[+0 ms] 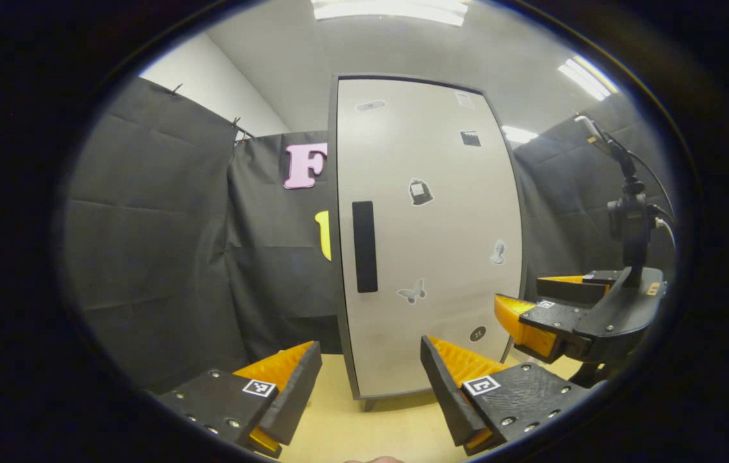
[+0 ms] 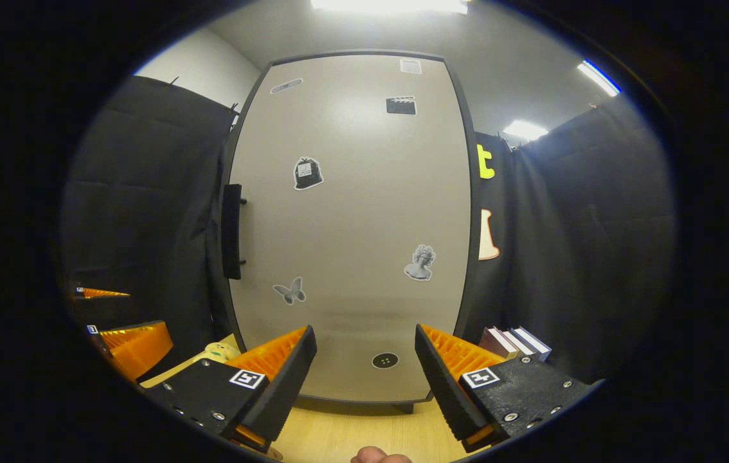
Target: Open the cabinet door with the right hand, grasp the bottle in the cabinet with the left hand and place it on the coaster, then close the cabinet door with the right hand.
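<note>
Both my grippers hang open and empty: the right gripper (image 2: 361, 376) faces the shut cabinet door (image 2: 351, 225), the left gripper (image 1: 371, 386) waits nearby. I judge opening is the step in hand, so I should swing right to the door handle (image 2: 231, 231) at nine o'clock, close on it squarely and pull along the hinge arc. The bottle is hidden behind the door. The table (image 2: 351, 431) is pale wood; books (image 2: 515, 342) lie at four o'clock, black cloth (image 2: 570, 244) walls the booth.
</note>
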The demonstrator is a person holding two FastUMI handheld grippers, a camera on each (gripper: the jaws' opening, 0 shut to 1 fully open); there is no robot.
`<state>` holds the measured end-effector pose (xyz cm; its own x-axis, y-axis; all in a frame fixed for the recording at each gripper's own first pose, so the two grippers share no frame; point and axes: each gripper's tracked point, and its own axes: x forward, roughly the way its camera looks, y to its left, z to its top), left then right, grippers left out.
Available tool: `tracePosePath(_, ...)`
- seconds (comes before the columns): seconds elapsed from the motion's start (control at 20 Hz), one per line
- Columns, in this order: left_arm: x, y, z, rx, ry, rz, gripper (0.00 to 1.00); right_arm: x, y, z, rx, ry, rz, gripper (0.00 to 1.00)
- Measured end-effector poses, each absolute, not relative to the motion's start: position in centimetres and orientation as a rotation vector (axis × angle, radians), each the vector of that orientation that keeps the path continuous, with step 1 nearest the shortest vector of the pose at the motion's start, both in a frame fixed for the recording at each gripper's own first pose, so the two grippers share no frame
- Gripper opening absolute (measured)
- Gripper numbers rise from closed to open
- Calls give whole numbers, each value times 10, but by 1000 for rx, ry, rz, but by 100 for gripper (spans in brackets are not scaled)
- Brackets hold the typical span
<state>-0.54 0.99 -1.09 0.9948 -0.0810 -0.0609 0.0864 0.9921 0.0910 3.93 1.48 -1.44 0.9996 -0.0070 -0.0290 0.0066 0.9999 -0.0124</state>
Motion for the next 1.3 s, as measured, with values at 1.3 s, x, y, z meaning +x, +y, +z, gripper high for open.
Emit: tracePosePath(1.3, -91, 56, -75, 55, 167, -23, 89, 134, 182, 57, -1, -23, 206, 96)
